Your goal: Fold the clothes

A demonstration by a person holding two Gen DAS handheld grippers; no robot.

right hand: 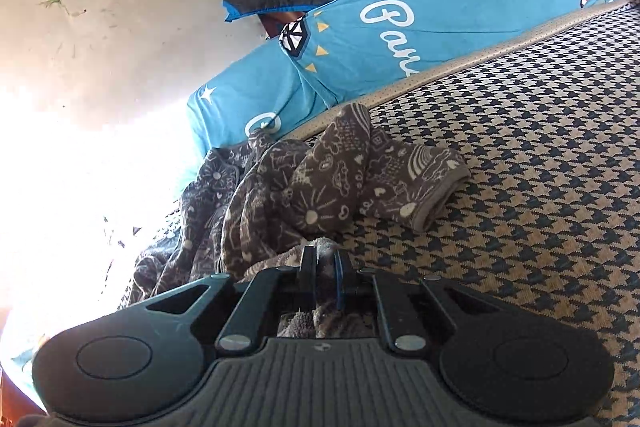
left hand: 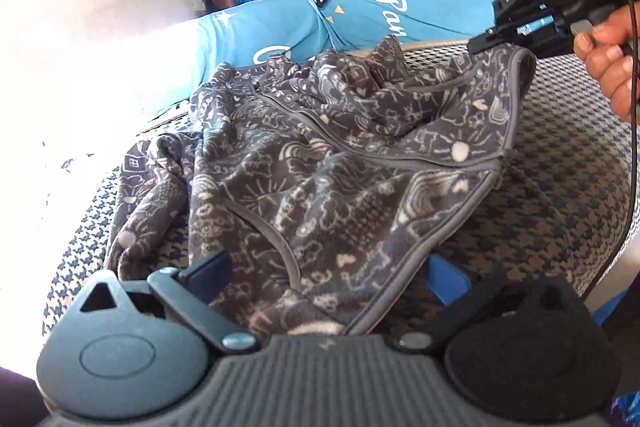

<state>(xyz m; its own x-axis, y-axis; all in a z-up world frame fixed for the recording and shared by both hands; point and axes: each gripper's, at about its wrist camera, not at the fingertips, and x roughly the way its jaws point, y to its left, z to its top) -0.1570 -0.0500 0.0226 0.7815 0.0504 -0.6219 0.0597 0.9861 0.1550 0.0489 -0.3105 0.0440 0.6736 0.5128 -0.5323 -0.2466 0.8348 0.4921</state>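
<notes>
Fabric of the grey patterned garment (left hand: 304, 163) sprawls crumpled across the houndstooth mattress (left hand: 560, 187), filling the middle of your left wrist view and running from lower left to upper right. Your left gripper (left hand: 320, 275) stands spread, its jaws released, with a hem draped loosely between them. At upper right, your right gripper (left hand: 486, 41) is clenched on the far trimmed corner, so that hand leads the fold.
</notes>
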